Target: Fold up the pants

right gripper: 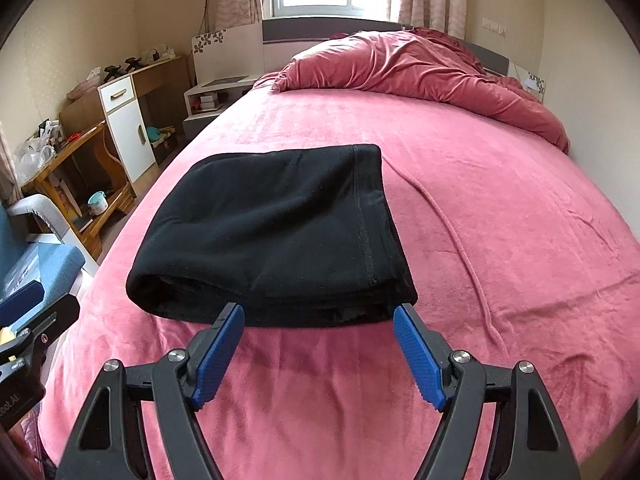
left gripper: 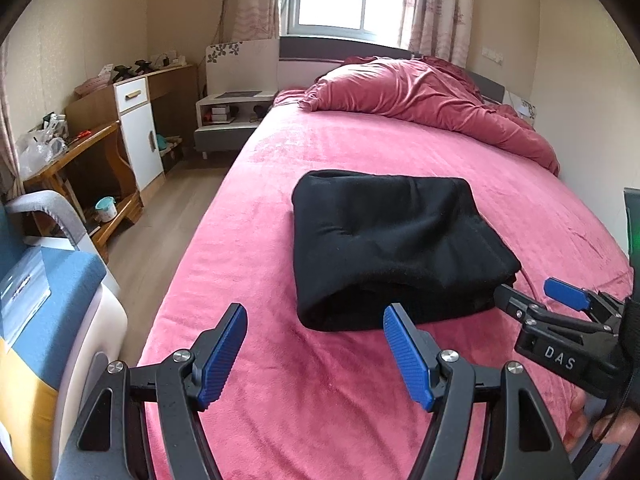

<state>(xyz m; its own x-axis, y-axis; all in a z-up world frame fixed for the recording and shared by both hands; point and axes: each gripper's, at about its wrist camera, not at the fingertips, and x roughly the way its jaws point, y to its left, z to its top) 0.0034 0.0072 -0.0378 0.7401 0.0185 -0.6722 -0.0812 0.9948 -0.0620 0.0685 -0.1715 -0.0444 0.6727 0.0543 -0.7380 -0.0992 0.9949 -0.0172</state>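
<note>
Black pants [left gripper: 392, 244] lie folded into a thick rectangle on the pink bed [left gripper: 280, 400]. In the left wrist view my left gripper [left gripper: 316, 316] stands open just short of the bundle's near left corner, nothing between its blue pads. My right gripper [left gripper: 528, 292] shows at the right of that view, open, beside the bundle's near right corner. In the right wrist view the pants [right gripper: 272, 232] fill the middle, and my right gripper [right gripper: 320, 316] is open with its fingertips at the near folded edge, not gripping it. Part of the left gripper [right gripper: 28, 320] shows at the left edge.
A crumpled pink duvet [left gripper: 432, 100] lies at the head of the bed, under a window. A wooden desk and white cabinet [left gripper: 136, 136] stand by the left wall, with a bedside table [left gripper: 232, 116] beyond. A blue and grey chair [left gripper: 48, 272] stands close on the left.
</note>
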